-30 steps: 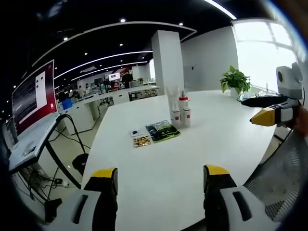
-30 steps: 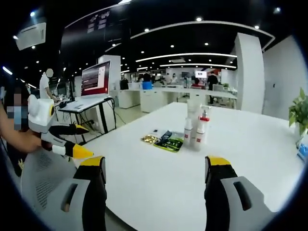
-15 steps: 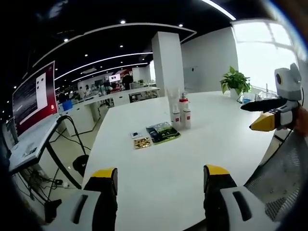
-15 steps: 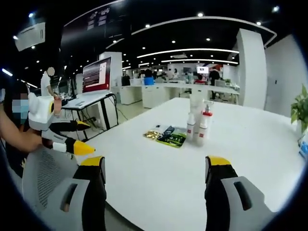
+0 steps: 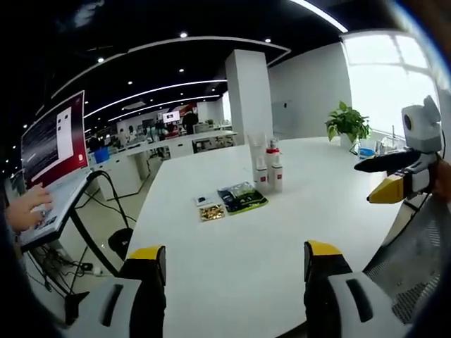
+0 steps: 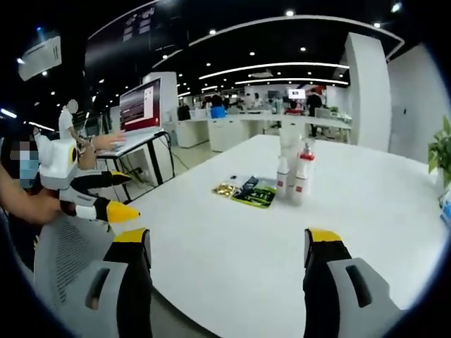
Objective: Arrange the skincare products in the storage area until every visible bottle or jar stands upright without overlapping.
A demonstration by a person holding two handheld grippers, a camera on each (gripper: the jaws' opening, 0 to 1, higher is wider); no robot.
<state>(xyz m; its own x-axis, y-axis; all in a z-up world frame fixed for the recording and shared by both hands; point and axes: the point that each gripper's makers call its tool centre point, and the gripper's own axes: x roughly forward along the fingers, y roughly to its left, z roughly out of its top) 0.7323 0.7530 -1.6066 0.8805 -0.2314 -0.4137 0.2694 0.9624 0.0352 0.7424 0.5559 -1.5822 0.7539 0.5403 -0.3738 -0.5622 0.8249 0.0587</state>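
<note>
Far out on the white tabletop (image 5: 232, 246), in the left gripper view, the skincare bottles (image 5: 268, 171) stand upright beside a green packet (image 5: 242, 198); the left tongs (image 5: 232, 271) gape wide, holding nothing. In the right gripper view, the bottles (image 6: 292, 179) stand well beyond the right tongs (image 6: 229, 257), also spread apart and holding nothing.
</note>
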